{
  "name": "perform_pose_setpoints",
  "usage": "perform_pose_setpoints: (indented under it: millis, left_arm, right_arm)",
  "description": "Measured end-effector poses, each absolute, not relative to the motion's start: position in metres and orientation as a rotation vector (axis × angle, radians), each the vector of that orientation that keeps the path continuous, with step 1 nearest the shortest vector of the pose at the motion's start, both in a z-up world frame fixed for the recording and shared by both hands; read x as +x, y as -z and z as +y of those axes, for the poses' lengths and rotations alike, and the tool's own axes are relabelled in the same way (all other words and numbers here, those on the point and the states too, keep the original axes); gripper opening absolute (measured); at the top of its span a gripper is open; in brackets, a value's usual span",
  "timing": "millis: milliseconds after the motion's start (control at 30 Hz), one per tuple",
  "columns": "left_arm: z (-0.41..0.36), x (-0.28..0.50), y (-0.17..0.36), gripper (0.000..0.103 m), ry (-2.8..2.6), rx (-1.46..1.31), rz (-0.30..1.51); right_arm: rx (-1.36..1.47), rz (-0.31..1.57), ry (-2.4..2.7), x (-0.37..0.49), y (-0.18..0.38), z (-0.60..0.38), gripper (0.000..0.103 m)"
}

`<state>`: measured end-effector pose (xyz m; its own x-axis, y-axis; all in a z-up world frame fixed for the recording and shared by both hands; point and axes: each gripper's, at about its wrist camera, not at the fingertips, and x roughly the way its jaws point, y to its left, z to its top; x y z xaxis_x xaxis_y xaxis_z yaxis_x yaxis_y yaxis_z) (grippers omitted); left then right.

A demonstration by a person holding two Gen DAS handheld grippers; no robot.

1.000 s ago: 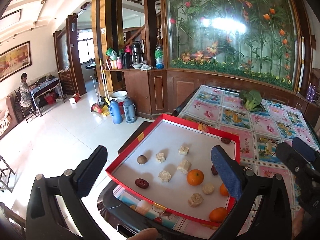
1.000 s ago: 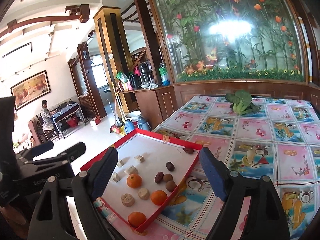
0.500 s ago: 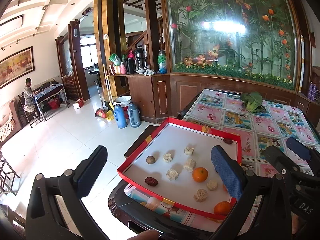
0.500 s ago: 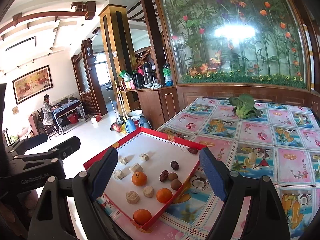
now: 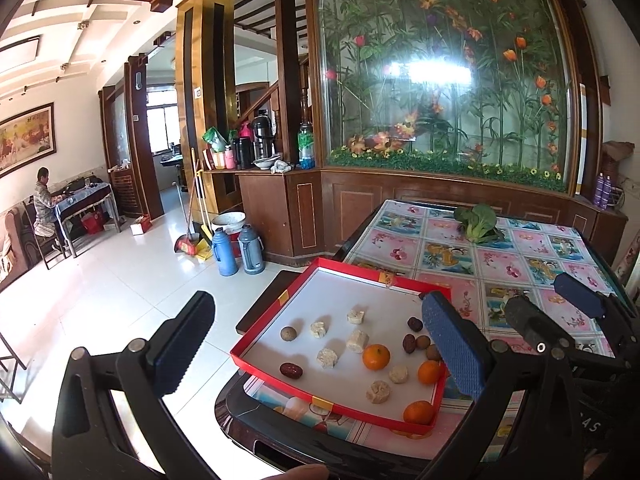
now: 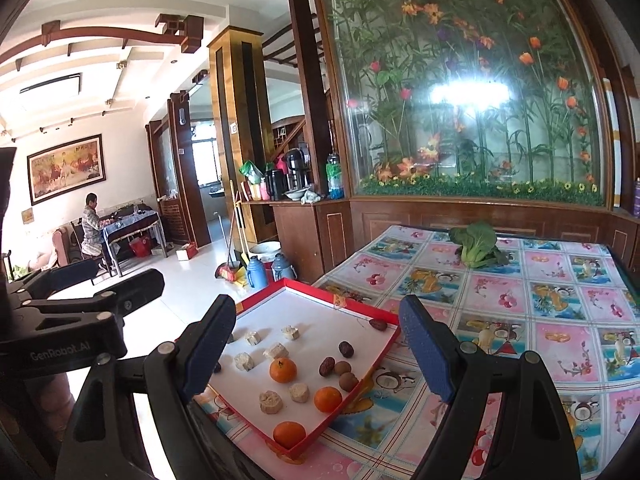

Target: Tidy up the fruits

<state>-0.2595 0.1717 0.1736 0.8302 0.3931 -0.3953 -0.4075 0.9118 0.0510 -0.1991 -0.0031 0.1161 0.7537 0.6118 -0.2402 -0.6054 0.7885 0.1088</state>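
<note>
A red-rimmed white tray sits at the near left corner of the table. In it lie three oranges, several pale cake pieces, dark red dates and brown round fruits. My left gripper is open and empty, held above and short of the tray. My right gripper is open and empty, above the tray's near right part. Each gripper shows at the edge of the other's view.
The table has a flowered cloth with a green leafy vegetable at its far side. A date lies by the tray's far rim. Two thermos flasks stand on the floor to the left.
Both grippers have drawn back and risen a little, so the tray looks smaller and farther. Both jaws stay open. The fruits have not moved.
</note>
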Motion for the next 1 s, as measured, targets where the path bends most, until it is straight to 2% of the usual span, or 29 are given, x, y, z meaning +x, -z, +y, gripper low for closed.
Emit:
perform_pose_setpoints:
  millis: [1000]
  left_arm:
    - [0.192, -0.279, -0.181, 0.103, -0.457, -0.102, 0.361]
  right_arm:
    - [-0.053, 0.208, -0.682, -0.216, -0.122, 0.013, 0.084]
